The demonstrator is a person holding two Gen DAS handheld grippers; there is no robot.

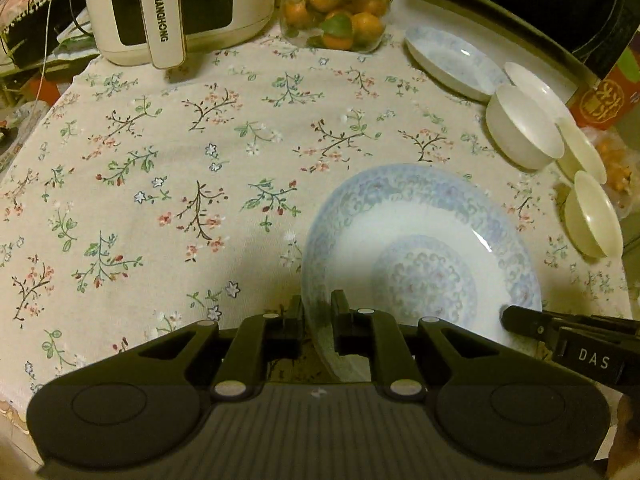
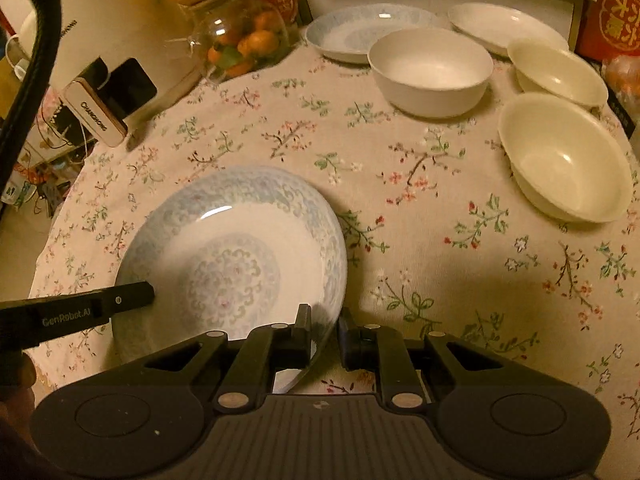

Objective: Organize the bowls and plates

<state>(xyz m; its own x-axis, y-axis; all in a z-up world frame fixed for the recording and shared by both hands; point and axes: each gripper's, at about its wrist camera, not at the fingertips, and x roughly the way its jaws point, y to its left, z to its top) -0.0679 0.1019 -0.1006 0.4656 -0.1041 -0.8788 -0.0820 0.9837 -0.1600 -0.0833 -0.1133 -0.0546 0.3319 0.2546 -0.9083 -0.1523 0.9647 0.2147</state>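
dim warm light, soft shadows, fisheye-bent edges

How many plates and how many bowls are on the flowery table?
Blue-patterned plates: 2, the one held by both grippers and one at the back
Plain white plates: 1, at the back
White round bowls: 1
Cream round bowls: 2, far and near
Total: 6 dishes

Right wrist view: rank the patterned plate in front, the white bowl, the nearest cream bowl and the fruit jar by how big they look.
1. patterned plate, largest, though nearest the camera.
2. nearest cream bowl.
3. white bowl, close to the cream bowl; fisheye makes their order unsure.
4. fruit jar, smallest, partly hidden and farther back.
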